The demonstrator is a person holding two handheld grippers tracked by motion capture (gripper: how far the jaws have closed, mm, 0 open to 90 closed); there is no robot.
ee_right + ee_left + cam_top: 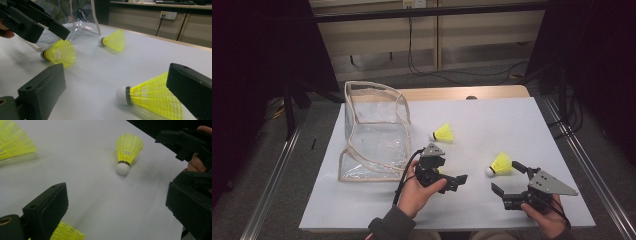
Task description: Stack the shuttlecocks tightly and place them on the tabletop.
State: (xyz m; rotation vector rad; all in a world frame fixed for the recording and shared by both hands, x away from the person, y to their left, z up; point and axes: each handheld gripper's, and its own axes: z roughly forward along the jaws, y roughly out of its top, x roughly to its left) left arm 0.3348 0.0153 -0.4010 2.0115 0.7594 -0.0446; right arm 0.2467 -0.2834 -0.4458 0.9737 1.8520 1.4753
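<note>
We see a white table with three yellow shuttlecocks lying on their sides. In the high view, the left gripper sits at lower centre of the frame, held in a hand, jaws apart with nothing between them. One shuttlecock lies under that gripper, mostly hidden; in the right gripper view it shows at middle left, just below the left gripper's jaws, not gripped.

The right gripper is at lower right of the high view, jaws spread wide. A second shuttlecock lies just beside its far jaw, white cork pointing left. In the right gripper view this shuttlecock lies between the open jaws toward the right one; whether it touches that jaw we cannot tell.

The third shuttlecock lies near frame centre, well apart from both grippers. A clear plastic bag with pale trim stands open at centre left, close to the left gripper.

In the left gripper view, the second shuttlecock sits upper centre, cork toward the camera.
</note>
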